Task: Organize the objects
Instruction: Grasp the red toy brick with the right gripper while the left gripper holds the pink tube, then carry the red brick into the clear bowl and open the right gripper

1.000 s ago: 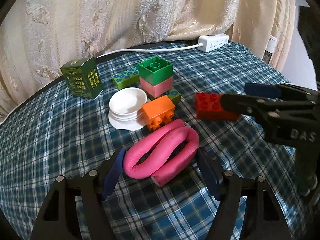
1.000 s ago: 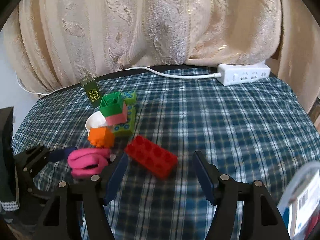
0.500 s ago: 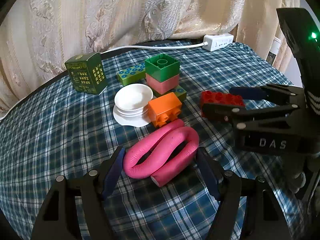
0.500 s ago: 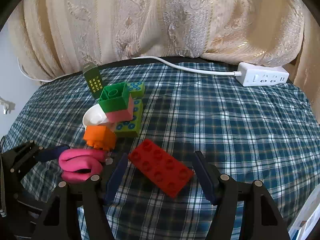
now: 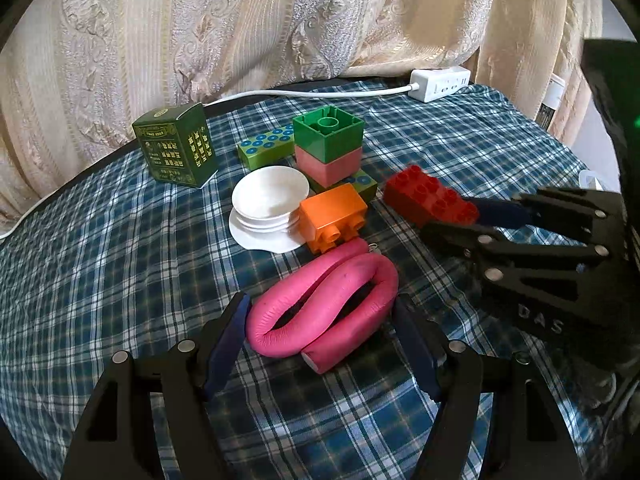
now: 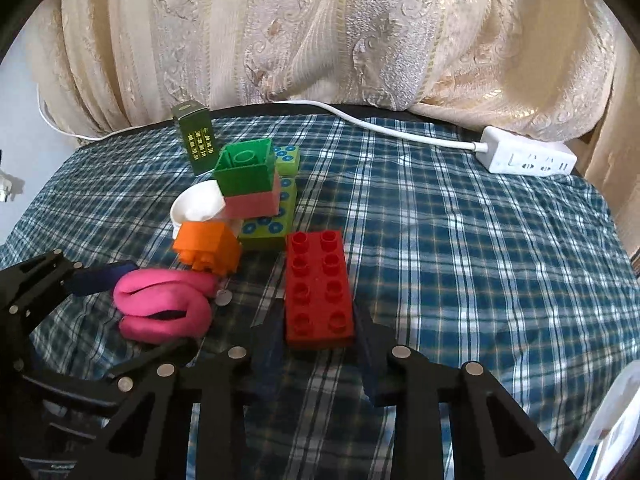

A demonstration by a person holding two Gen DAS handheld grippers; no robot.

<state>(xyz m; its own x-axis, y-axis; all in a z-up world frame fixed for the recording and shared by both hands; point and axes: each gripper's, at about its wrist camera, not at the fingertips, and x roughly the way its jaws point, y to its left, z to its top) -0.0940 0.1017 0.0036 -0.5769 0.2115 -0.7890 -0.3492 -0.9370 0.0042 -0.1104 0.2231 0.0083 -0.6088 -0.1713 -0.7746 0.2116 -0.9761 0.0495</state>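
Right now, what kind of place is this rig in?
Probably a room at home: a table under a plaid tablecloth, patterned curtains close behind, a white power strip on it, and toy blocks.

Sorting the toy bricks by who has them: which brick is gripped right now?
The red brick: the right gripper is shut on its near end. The orange brick and the green-on-pink stack stand free.
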